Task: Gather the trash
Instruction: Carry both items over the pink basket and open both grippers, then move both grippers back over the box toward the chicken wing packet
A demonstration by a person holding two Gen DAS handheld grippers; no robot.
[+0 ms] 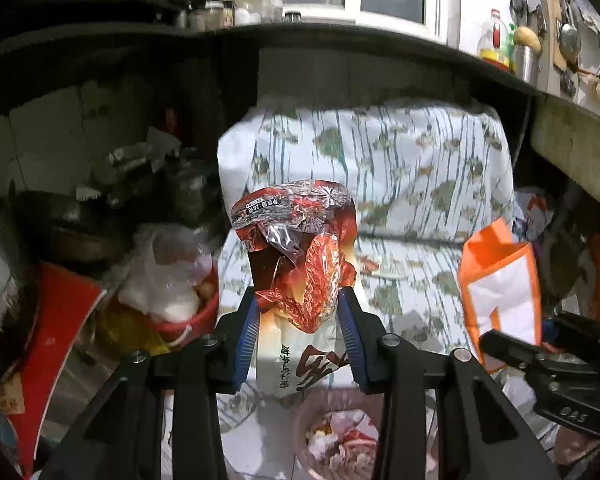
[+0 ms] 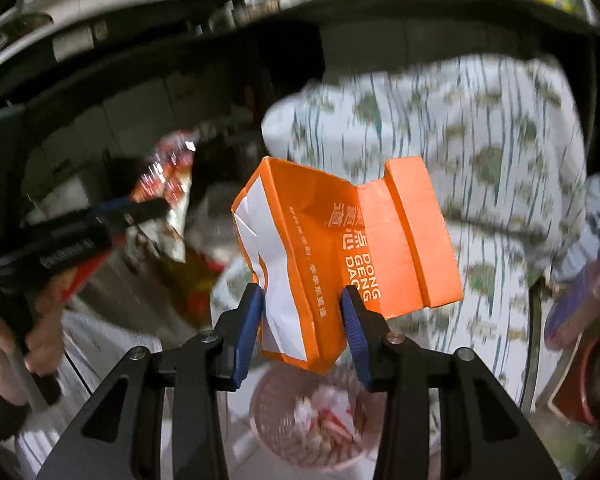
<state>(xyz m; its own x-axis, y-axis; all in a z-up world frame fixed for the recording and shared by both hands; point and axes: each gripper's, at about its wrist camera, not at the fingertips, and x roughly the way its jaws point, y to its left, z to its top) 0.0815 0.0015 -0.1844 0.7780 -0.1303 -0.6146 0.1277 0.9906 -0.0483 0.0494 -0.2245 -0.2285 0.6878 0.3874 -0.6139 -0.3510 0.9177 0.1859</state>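
The left gripper (image 1: 298,312) has its jaws partly closed on a crumpled red snack wrapper (image 1: 296,248), and the right gripper (image 2: 304,312) has its jaws partly closed on a flattened orange carton (image 2: 340,256). Both hang just above a pink mesh bin (image 2: 268,436) already holding scraps, in front of a patterned cloth (image 1: 400,160). The risk is in the drop: the carton is wide and angled, so it could catch the bin's rim and tip out. The light wrapper may cling to a pad or drift aside.
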